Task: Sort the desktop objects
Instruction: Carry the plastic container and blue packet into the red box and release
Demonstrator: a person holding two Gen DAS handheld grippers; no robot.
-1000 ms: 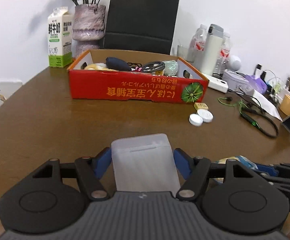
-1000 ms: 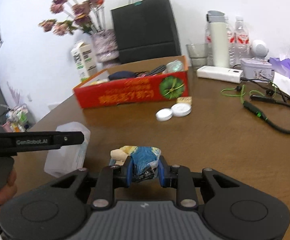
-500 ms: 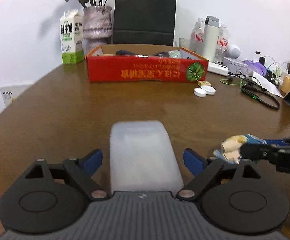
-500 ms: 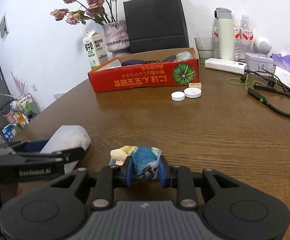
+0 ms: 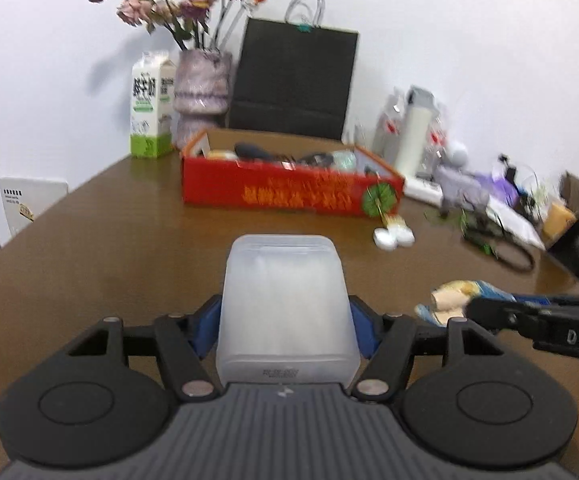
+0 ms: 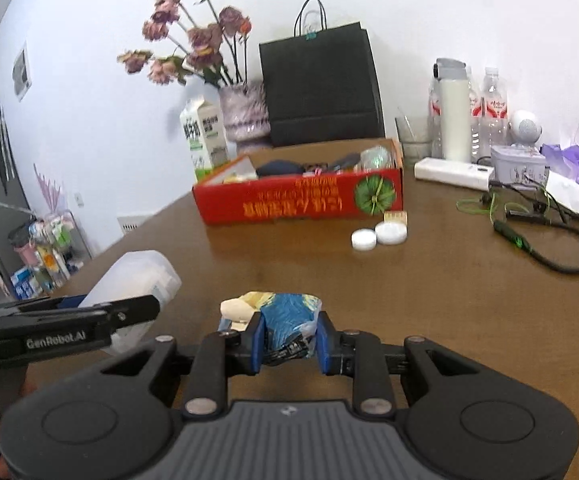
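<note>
Low in the left wrist view, the left gripper (image 5: 285,320) has a translucent white plastic box (image 5: 285,300) sitting between its blue pads (image 5: 205,326), and the jaws are closing on it — both pads sit right against the box's sides. The box fills the lower middle of that frame, above the round brown wooden table (image 5: 89,260).

Over in the right wrist view, the right gripper (image 6: 289,342) is clamped on a crumpled blue-and-yellow plastic snack wrapper (image 6: 285,320), fingers pinched close together with the packet bulging out ahead of them in the lower middle of the frame. The same wrapper shows at the right edge of the left view, poking out beyond the other tool's black arm.

Further up the table, in the middle of both frames, sits the shallow red cardboard tray with orange lettering (image 6: 301,200) — dark and pale odds and ends already lie inside it, too blurred to name. Just beside its right corner lie two round white caps (image 6: 377,236) and a small tan block (image 6: 395,217). Behind the tray stand a green-and-white milk carton (image 5: 149,120), a mottled pinkish vase of dried roses (image 5: 203,92) and a black paper carrier bag (image 5: 293,80). Towards the right of the frame a black neckband earphone with green cable (image 6: 545,240) curls on the wood, near a white power strip (image 6: 453,174).
</note>
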